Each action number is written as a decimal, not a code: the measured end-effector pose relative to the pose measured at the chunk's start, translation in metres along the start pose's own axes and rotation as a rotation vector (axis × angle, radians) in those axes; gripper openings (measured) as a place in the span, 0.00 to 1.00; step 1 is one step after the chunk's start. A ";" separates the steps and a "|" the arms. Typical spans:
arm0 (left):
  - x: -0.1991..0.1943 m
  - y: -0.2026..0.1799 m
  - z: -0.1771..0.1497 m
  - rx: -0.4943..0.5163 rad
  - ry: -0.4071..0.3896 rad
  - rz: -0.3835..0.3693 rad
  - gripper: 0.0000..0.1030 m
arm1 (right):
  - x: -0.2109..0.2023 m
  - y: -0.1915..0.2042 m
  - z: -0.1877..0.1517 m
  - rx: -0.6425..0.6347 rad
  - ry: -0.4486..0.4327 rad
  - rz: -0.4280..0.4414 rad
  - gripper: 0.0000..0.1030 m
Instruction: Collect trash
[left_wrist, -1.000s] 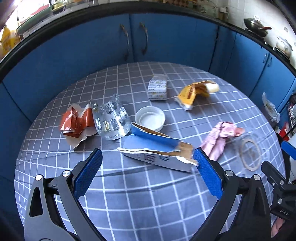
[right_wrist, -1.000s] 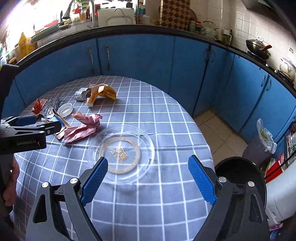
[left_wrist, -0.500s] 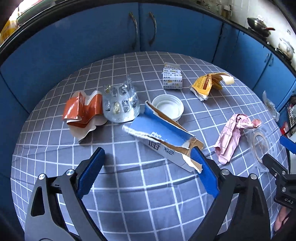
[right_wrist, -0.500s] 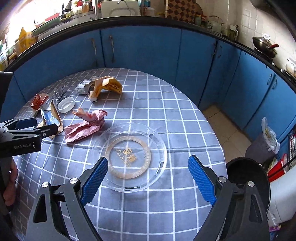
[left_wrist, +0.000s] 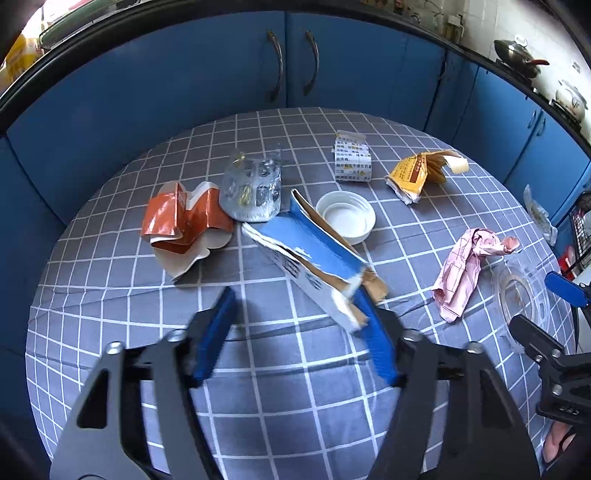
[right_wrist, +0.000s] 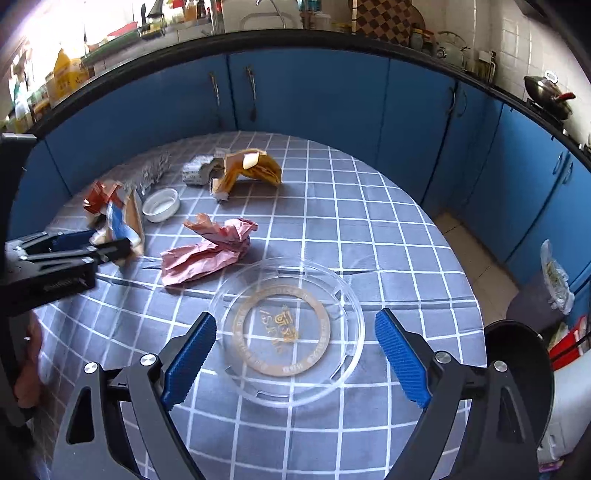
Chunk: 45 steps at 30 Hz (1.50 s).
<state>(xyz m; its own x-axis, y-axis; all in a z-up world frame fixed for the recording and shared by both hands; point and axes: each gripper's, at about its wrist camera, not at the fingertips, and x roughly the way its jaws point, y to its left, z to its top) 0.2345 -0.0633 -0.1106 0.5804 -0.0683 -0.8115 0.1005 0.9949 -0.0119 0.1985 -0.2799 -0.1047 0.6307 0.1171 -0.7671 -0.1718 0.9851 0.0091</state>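
A torn blue-and-white carton (left_wrist: 310, 258) lies slantwise on the checked table (left_wrist: 110, 295). Its ragged near end rests against the right finger of my left gripper (left_wrist: 295, 336). Those jaws are closing, the left pad still well clear of the carton. From the right wrist view the same carton (right_wrist: 123, 221) sits at the tips of that gripper (right_wrist: 92, 243). My right gripper (right_wrist: 297, 354) stands open, its fingers on either side of a clear plastic lid (right_wrist: 284, 328) with a gold ring print, without touching it.
Scattered on the cloth are an orange wrapper (left_wrist: 181, 221), a blister pack (left_wrist: 253, 195), a white cap (left_wrist: 345, 218), a small printed box (left_wrist: 351, 162), a yellow packet (left_wrist: 417, 177) and crumpled pink paper (left_wrist: 465, 269). A black bin (right_wrist: 517, 354) stands right of the table. Blue cabinets ring the room.
The left jaws have narrowed, and the carton now points its torn end at the right finger. The right gripper has come closer over the clear lid, jaws unchanged.
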 end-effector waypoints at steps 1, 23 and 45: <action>0.000 0.001 0.000 -0.001 -0.001 -0.003 0.50 | 0.001 0.001 0.002 -0.002 -0.001 -0.007 0.83; -0.040 0.009 -0.027 0.017 -0.054 -0.005 0.03 | -0.022 0.002 -0.014 0.004 -0.023 0.004 0.06; -0.112 -0.002 -0.041 0.038 -0.160 -0.011 0.01 | -0.087 -0.001 -0.027 0.018 -0.081 0.060 0.04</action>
<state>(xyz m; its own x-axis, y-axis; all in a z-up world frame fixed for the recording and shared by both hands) 0.1363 -0.0544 -0.0430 0.6997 -0.0932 -0.7083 0.1365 0.9906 0.0046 0.1235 -0.2945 -0.0553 0.6792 0.1849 -0.7103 -0.1978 0.9781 0.0654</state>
